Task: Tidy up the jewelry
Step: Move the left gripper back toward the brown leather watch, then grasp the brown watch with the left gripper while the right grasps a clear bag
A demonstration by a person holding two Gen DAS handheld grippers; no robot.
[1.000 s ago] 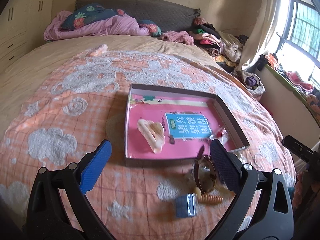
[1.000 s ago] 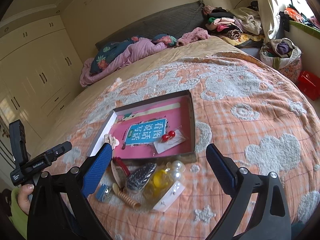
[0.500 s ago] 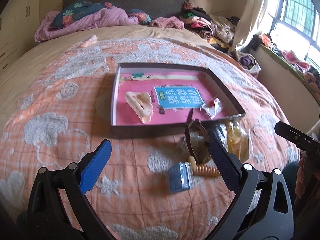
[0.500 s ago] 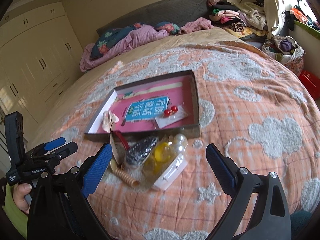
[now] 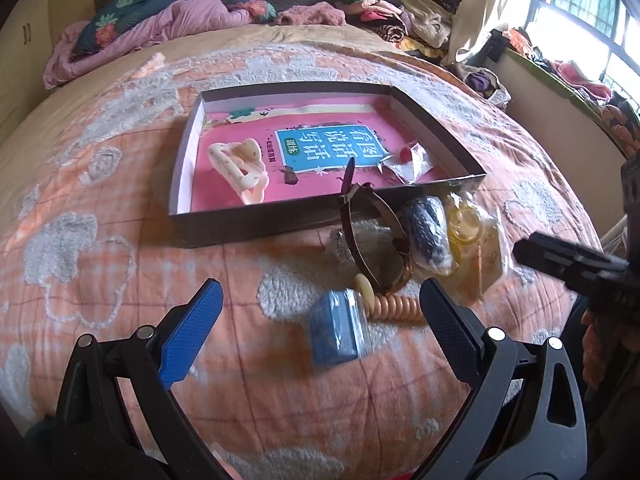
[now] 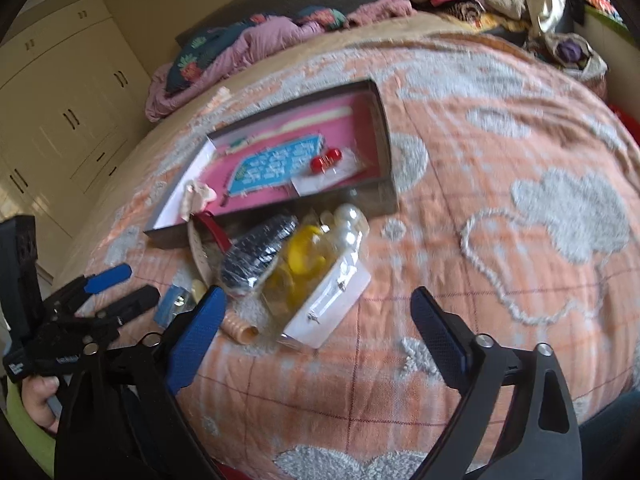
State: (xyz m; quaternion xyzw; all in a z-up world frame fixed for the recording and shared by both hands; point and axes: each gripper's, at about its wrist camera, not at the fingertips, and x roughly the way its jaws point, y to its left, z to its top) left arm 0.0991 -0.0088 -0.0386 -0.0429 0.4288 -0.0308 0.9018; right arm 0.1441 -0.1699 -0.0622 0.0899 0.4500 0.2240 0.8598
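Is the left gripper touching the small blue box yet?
Apart. The left wrist view shows the left gripper open, the small blue box lying on the bedspread between its fingers, with bare cloth showing on either side.

Left gripper (image 5: 320, 316) hangs wide open over the bedspread (image 5: 100, 208), the small blue box (image 5: 338, 328) between its fingers. Beyond sits the shallow tray (image 5: 256, 224), cream hair claw (image 5: 240, 172) inside.

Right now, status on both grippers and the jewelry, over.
Left gripper open, empty; right gripper open, jaws just narrowing, nothing between. Jewelry pile loose in front of tray; cream hair clip already inside. Path clear.
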